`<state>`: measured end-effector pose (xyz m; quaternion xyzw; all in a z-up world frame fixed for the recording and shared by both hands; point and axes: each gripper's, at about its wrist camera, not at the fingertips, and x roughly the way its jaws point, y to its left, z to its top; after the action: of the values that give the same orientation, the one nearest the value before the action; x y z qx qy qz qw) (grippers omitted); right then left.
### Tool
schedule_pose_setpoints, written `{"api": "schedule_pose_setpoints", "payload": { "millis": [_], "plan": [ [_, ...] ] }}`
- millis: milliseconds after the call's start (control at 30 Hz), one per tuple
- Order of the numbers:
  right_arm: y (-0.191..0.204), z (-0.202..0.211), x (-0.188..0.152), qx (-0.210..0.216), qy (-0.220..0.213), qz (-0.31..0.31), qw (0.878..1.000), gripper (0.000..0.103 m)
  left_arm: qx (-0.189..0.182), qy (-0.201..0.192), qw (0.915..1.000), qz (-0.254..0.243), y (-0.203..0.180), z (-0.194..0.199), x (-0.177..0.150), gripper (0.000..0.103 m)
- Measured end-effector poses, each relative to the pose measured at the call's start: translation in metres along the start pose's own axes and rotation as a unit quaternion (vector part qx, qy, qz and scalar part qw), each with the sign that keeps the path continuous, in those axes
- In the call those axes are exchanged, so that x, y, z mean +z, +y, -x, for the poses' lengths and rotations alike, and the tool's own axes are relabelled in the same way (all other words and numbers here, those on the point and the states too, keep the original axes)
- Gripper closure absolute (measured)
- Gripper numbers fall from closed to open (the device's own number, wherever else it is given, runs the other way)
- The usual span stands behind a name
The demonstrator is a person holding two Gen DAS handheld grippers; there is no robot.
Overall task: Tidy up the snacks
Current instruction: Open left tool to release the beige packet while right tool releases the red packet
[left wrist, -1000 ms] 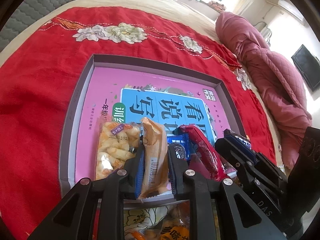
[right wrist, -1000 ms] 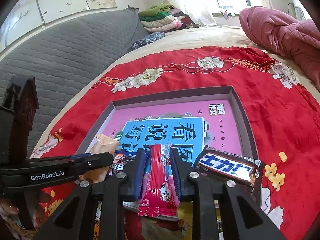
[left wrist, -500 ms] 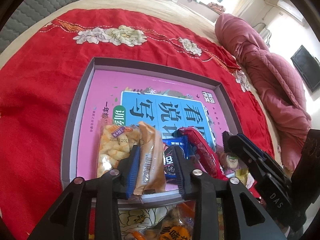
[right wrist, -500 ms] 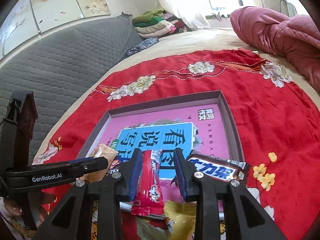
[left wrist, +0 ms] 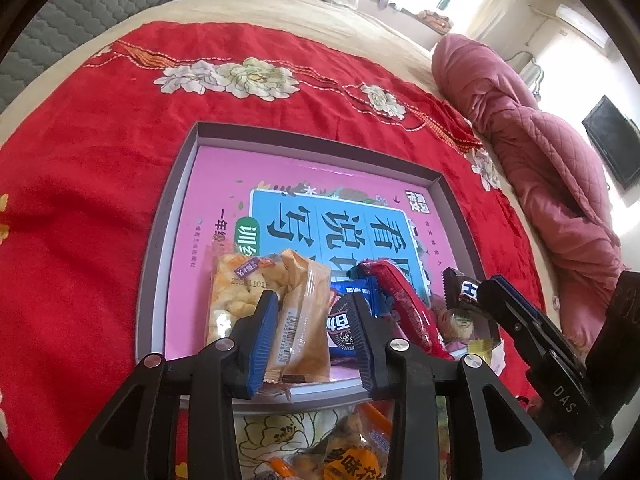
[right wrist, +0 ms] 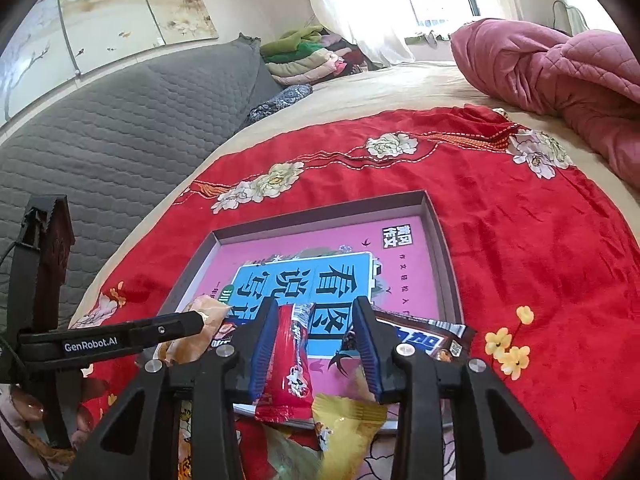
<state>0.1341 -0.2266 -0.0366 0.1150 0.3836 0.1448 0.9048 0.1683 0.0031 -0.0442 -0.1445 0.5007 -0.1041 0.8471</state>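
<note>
Snacks lie along the tray's [left wrist: 162, 248] near edge. Left gripper [left wrist: 316, 334] jaws spread, holding nothing, orange packet [left wrist: 302, 320] between them. Right gripper [right wrist: 316, 340] likewise spread, empty, straddling red packet [right wrist: 290, 368]; chocolate bar [right wrist: 440, 338] beside.

Home bedroom: bed [right wrist: 400, 84] under red floral blanket [right wrist: 520, 220], pink quilt [right wrist: 560, 64], folded clothes [right wrist: 308, 56].

"GenRobot.AI" on left gripper [right wrist: 132, 338], "DAS" on right gripper [left wrist: 520, 320], "看说写" on book [right wrist: 340, 276]
</note>
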Motion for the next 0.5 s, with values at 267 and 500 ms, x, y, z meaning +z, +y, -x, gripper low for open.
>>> {"api": "schedule_pose_setpoints", "payload": {
  "millis": [267,500],
  "plan": [
    [-0.005,0.009,0.001,-0.003,-0.009,-0.009,1.0,0.059,0.015,-0.016,0.9997,-0.015,-0.004,0.012,0.003,0.055],
    [-0.009,0.021,0.003,-0.007,-0.019,-0.013,1.0,0.056,0.016,-0.027,0.9994,-0.017,-0.005,0.025,0.004,0.054]
  ]
}}
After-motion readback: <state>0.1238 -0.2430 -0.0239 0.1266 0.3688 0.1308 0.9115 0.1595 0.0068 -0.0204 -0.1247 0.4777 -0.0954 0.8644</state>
